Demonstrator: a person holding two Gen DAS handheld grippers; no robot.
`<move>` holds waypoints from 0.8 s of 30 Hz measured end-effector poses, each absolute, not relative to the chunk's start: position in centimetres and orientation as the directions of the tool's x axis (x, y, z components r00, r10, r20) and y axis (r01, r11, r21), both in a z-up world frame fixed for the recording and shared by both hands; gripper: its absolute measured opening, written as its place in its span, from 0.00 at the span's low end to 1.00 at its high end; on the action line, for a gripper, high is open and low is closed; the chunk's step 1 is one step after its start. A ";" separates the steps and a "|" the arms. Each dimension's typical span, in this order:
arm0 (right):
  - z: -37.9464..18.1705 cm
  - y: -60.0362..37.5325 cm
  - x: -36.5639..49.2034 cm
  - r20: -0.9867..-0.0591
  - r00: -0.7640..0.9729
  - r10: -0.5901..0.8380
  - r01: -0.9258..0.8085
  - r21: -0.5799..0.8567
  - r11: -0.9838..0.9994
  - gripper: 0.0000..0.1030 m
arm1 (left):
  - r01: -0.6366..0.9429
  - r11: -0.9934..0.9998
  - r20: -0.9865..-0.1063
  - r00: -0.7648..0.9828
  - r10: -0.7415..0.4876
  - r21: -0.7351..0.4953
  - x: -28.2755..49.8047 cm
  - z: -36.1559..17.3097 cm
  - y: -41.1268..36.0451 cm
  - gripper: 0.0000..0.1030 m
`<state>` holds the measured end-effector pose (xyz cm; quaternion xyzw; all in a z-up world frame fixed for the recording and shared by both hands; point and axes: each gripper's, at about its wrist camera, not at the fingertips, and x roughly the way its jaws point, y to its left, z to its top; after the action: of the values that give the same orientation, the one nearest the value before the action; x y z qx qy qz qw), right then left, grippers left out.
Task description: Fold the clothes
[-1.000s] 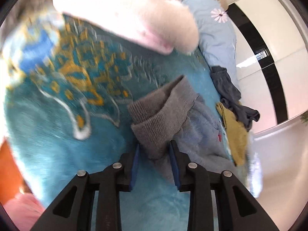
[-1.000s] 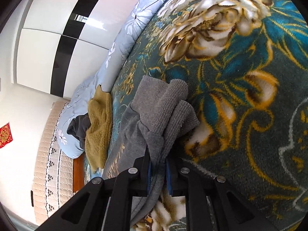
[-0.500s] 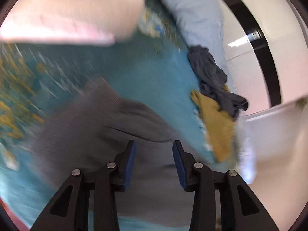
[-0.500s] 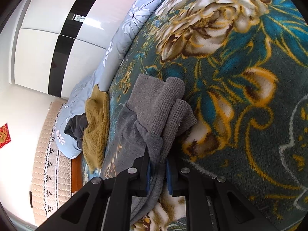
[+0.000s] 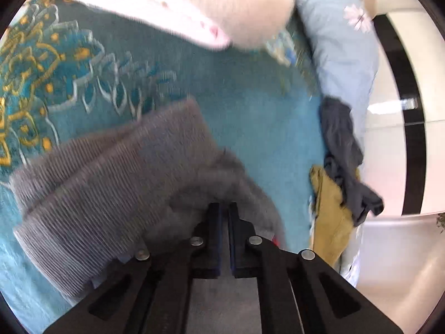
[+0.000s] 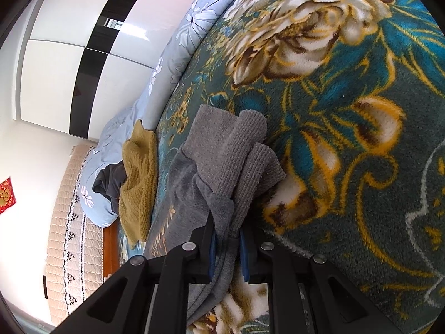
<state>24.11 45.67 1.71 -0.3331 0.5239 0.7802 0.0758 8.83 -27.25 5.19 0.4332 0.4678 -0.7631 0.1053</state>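
A grey sweatshirt [image 5: 111,189] with ribbed cuffs lies bunched on a teal flowered blanket [image 5: 250,117]. My left gripper [image 5: 224,204] is shut, with a fold of the grey cloth humped around its tips and pinched between the blue pads. In the right wrist view the same sweatshirt [image 6: 222,150] runs down from its stacked cuffs into my right gripper [image 6: 226,222], which is shut on a thick strand of the fabric. Gold lettering shows on the sweatshirt's body left of the right fingers.
A mustard knit garment [image 6: 139,175] and a dark grey one [image 6: 107,183] lie heaped at the bed's edge on a light blue flowered quilt [image 6: 172,55]. A person's fluffy pink-white sleeve [image 5: 236,2] crosses the top of the left view. A glossy white-and-black wardrobe [image 6: 69,55] stands behind.
My left gripper slid from the cuffs along the sweatshirt, opened wider, then shut on a fold of it. The right gripper kept still, holding its grip.
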 end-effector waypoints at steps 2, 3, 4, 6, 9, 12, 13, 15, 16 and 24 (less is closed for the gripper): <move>1.7 45.7 24.1 -0.597 -0.769 -0.231 -0.466 0.769 -0.437 0.15 | 0.552 -0.556 -0.746 -0.634 0.205 -0.622 9.2 5.3 -27.9 0.03; 1.7 45.7 24.2 -0.596 -0.769 -0.230 -0.465 0.770 -0.436 0.15 | 0.546 -0.553 -0.743 -0.631 0.224 -0.630 9.1 4.9 -28.0 0.03; 1.7 45.7 24.2 -0.594 -0.770 -0.230 -0.465 0.771 -0.435 0.15 | 0.541 -0.545 -0.741 -0.621 0.256 -0.641 9.1 4.4 -28.0 0.03; 1.8 45.7 24.2 -0.592 -0.772 -0.230 -0.464 0.773 -0.433 0.15 | 0.528 -0.571 -0.746 -0.616 0.253 -0.629 9.1 4.6 -27.6 0.03; 1.8 45.7 24.2 -0.588 -0.775 -0.230 -0.462 0.776 -0.430 0.15 | 0.469 -0.639 -0.741 -0.625 0.248 -0.610 9.7 6.7 -25.6 0.03; 2.0 45.7 24.4 -0.585 -0.781 -0.220 -0.460 0.777 -0.431 0.19 | 0.353 -0.717 -0.725 -0.618 0.304 -0.601 11.0 8.7 -21.6 0.03; 2.1 45.7 24.4 -0.583 -0.785 -0.210 -0.460 0.775 -0.433 0.23 | 0.304 -0.742 -0.721 -0.608 0.331 -0.597 11.5 9.2 -20.0 0.03; 2.6 46.0 24.9 -0.572 -0.801 -0.174 -0.458 0.775 -0.436 0.33 | 0.180 -0.800 -0.723 -0.572 0.388 -0.572 13.4 9.5 -15.5 0.03; 2.8 46.2 25.2 -0.557 -0.815 -0.161 -0.451 0.784 -0.427 0.41 | 0.117 -0.818 -0.722 -0.552 0.418 -0.563 13.9 9.3 -12.9 0.03; 2.8 46.8 25.3 -0.527 -0.836 -0.155 -0.433 0.806 -0.404 0.46 | -0.101 -0.807 -0.731 -0.372 0.573 -0.581 16.8 3.7 -0.6 0.05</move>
<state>25.29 46.77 2.82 -0.2728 0.5387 0.7923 0.0875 16.78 -0.60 3.69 0.5189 0.2270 -0.7965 -0.2115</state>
